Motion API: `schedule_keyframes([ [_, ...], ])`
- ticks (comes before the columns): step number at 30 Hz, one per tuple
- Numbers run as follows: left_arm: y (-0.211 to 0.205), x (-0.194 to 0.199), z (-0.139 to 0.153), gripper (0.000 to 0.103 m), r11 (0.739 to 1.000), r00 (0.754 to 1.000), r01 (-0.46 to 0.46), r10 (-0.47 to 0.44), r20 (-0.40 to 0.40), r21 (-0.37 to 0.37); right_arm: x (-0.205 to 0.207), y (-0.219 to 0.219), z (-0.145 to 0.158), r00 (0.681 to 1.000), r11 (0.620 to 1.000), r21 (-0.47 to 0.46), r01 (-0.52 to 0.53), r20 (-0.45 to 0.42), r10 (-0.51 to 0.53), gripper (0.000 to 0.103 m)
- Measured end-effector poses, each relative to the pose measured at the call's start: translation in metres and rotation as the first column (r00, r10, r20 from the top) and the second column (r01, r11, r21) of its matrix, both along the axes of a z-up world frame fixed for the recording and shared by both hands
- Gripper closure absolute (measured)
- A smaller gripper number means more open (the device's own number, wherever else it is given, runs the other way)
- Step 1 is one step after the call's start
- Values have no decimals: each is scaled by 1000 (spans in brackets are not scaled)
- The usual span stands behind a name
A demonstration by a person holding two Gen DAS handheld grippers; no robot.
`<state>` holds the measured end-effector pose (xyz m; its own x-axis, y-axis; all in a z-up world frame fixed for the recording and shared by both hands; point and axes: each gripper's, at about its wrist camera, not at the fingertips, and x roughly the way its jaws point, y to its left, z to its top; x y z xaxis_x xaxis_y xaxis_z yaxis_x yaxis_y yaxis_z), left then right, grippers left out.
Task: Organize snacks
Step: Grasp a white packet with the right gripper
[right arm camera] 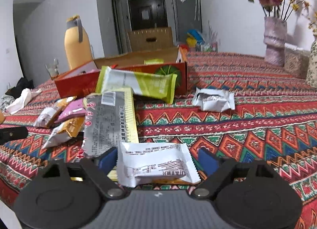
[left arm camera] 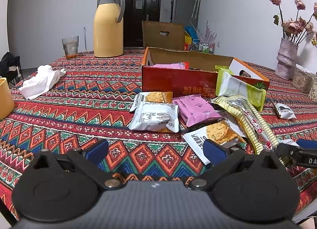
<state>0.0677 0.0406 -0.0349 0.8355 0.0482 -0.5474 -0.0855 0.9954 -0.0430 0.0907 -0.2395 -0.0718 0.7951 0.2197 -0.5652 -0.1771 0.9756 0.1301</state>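
Observation:
A red cardboard box (left arm camera: 178, 82) stands open on the patterned tablecloth, with a pink packet (left arm camera: 170, 65) inside. In front of it lie loose snacks: a white packet (left arm camera: 156, 118), a pink one (left arm camera: 196, 110), a green-white one (left arm camera: 237, 88) leaning on the box, and a long yellow-silver pack (left arm camera: 251, 120). My left gripper (left arm camera: 156, 151) is open over bare cloth, its right finger beside a white-orange packet (left arm camera: 214, 134). My right gripper (right arm camera: 156, 160) is low over a white packet (right arm camera: 156, 165) that lies flat between its blue pads (right arm camera: 108, 159); the packet is not squeezed.
A yellow thermos jug (left arm camera: 108, 25) and a glass (left arm camera: 70, 47) stand at the back left, with a crumpled white cloth (left arm camera: 41, 80) nearer. A vase of dried flowers (left arm camera: 286, 58) is at the right. A small silver packet (right arm camera: 214, 100) lies alone to the right.

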Motion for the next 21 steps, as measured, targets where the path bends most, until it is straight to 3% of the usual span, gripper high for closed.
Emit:
schedule_keyframes([
  [15,1,8,-7,0,1000,1000,-9,8,-27,-13,-6,6,-9,997,999,-46,1,80,2,27],
  [21,2,7,-7,0,1000,1000,-9,9,-29,-15,-11,8,-10,994,999,-51,-16,103,21,41],
])
